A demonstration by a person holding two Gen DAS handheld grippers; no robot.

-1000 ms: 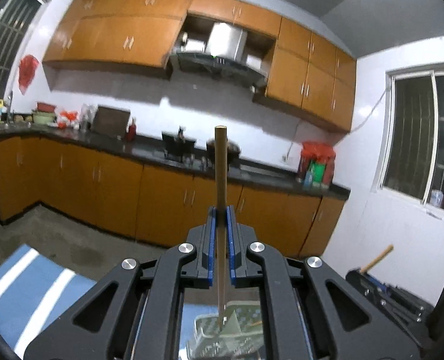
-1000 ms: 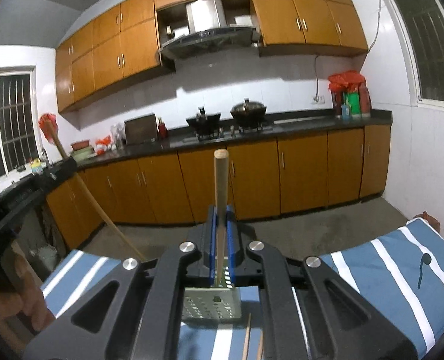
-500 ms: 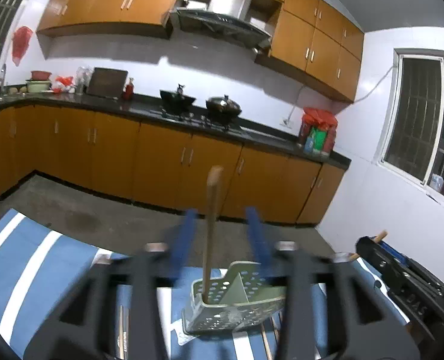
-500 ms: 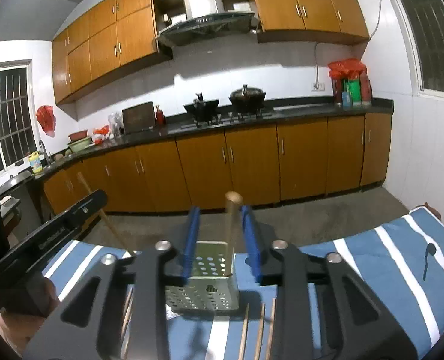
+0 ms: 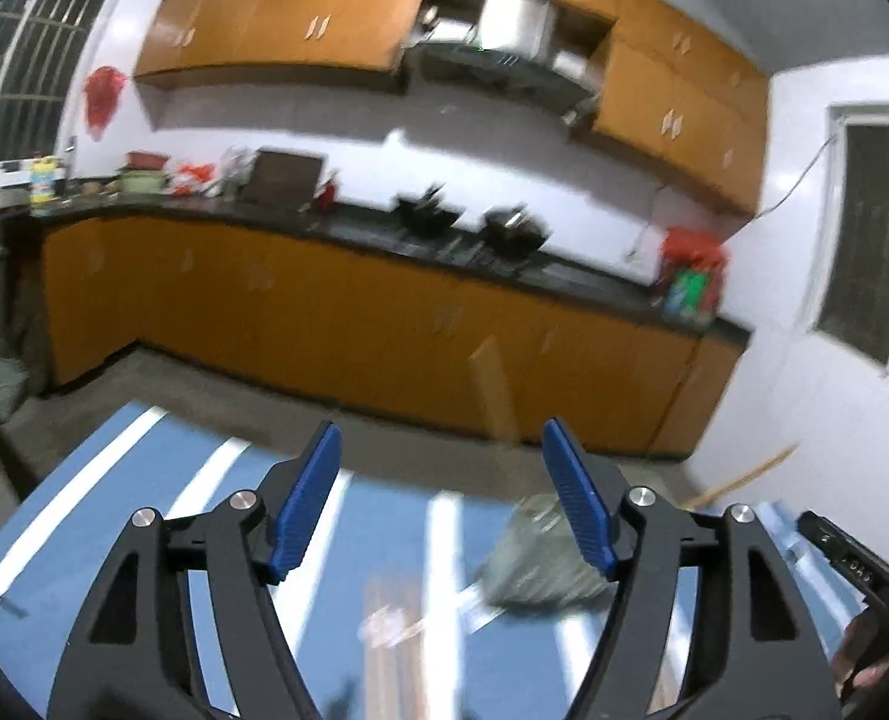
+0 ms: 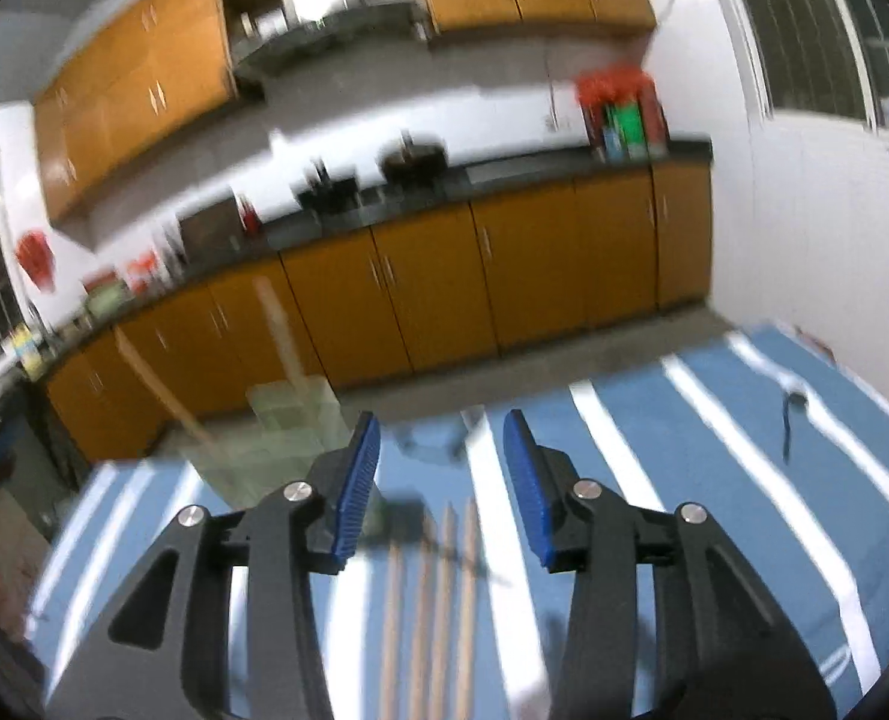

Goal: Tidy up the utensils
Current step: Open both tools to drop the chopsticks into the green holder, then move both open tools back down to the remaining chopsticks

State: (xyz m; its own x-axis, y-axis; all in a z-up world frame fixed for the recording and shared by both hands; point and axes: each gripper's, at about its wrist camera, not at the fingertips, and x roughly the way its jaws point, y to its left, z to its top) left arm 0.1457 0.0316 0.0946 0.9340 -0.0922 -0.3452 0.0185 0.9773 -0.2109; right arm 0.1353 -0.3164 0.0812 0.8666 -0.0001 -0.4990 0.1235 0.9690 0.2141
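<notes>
My left gripper [image 5: 441, 498] is empty and its jaws are opening above the blue striped cloth [image 5: 144, 516]. A blurred green perforated holder [image 5: 534, 558] stands to its right, with a wooden stick [image 5: 495, 384] upright in it and another stick [image 5: 744, 477] leaning right. My right gripper [image 6: 442, 480] is empty too, with its jaws opening. In the right wrist view the holder [image 6: 276, 438] sits left of the fingers with sticks [image 6: 279, 330] in it. Several chopsticks [image 6: 432, 588] lie on the cloth below the right gripper.
Orange cabinets [image 5: 324, 324] under a dark counter run along the far wall beyond the table edge. A small dark object [image 6: 795, 402] lies on the cloth at the right. The other gripper's black body [image 5: 852, 558] shows at the right edge of the left wrist view.
Both grippers let go of the wooden sticks they held, leaving them standing in the holder. Both opened and sank toward the cloth, the left shifting left of the holder and the right shifting right.
</notes>
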